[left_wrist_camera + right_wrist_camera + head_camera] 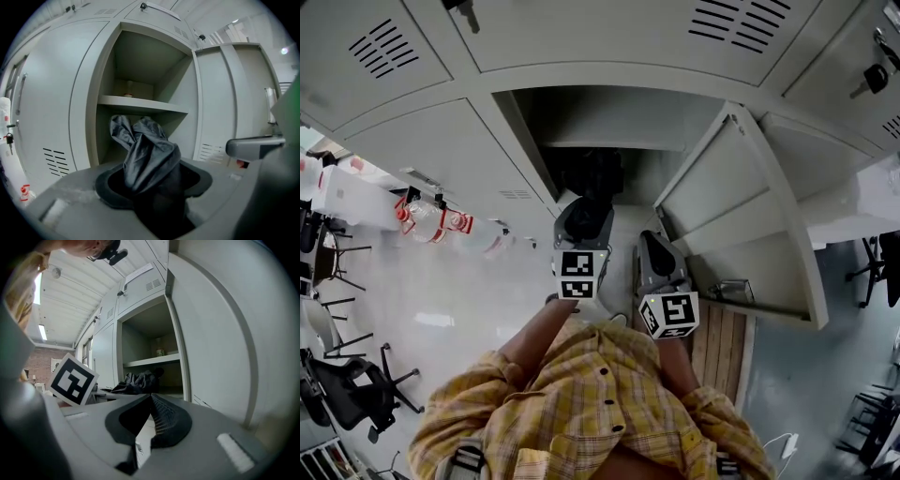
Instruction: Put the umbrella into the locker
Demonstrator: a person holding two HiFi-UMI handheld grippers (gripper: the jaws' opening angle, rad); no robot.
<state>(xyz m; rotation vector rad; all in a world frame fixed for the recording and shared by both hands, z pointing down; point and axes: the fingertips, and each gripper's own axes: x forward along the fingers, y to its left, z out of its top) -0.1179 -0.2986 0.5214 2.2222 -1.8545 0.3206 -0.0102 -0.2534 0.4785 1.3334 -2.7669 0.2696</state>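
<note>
**Left gripper holds the umbrella at the open locker**

Left gripper [584,214] has its jaws set fairly wide and closed on the umbrella [149,154], a bundle of crumpled black fabric that fills the gap between the pads and sticks out past them. Right gripper [151,397] is just beside it, on the door side. Its pad tips meet and nothing is between them.

The locker [140,61] is grey metal and stands open right in front of both grippers. Its door [741,216] is swung out to the right, with a louvred vent low on its inner face. A shelf [140,104] splits the inside into an upper and a lower compartment.

The umbrella's free end points at the lower compartment, under the shelf. From the head view it lies at the mouth of the opening, but whether it has crossed the front edge cannot be told.

A small jar-like thing [160,352] stands at the back of the upper compartment; any label on it is too small to read.

Each gripper's cube carries black-and-white square markers.
</note>
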